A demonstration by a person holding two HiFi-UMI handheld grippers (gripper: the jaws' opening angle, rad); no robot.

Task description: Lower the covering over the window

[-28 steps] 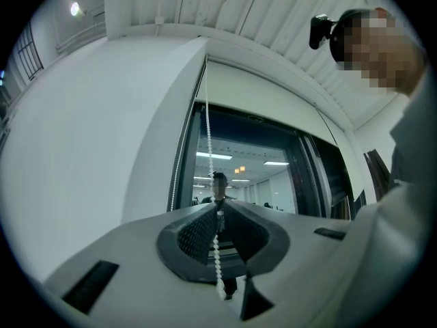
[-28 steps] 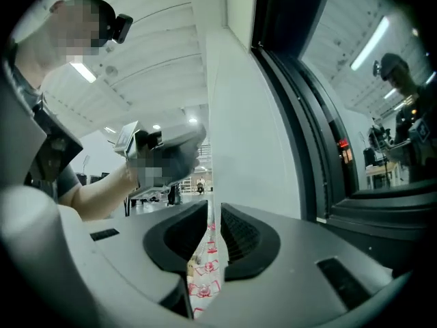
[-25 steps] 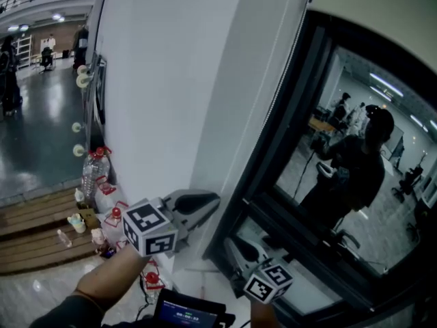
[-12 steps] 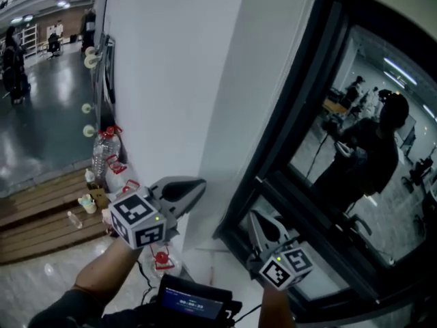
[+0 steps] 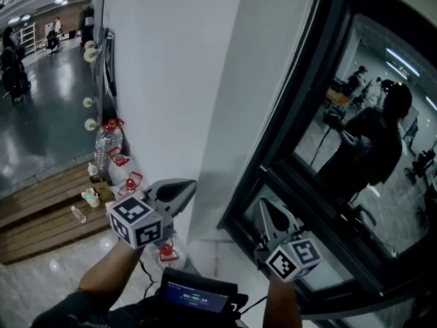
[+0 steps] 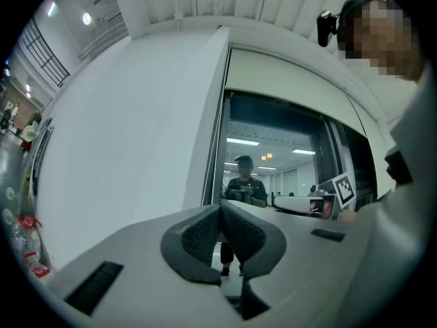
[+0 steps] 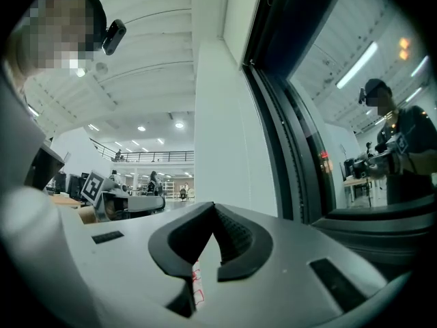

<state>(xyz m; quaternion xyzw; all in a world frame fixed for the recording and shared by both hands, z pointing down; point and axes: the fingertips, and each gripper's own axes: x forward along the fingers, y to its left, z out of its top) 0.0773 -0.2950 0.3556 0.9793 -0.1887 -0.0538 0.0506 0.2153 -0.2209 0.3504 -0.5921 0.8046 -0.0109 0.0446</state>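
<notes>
The window has dark glass in a black frame and mirrors the person who holds the grippers. A thin bead chain hangs along the frame's left edge beside the white pillar; the chain also shows in the left gripper view. A pale panel sits above the glass; I cannot tell whether it is the covering. My left gripper points at the pillar, its jaws shut with nothing seen between them. My right gripper is low by the frame. Its jaws have just been closing; the tips meet, with nothing seen between them.
Water bottles with red handles stand on the floor by the wall, one more close below the left gripper. Wooden steps lie at left. A small screen is at the person's chest. People stand far off in the hall.
The left gripper has sunk along the pillar and its jaws have closed fully. The right gripper's jaws, spread wide a second ago, have drawn together; it has hardly shifted.
</notes>
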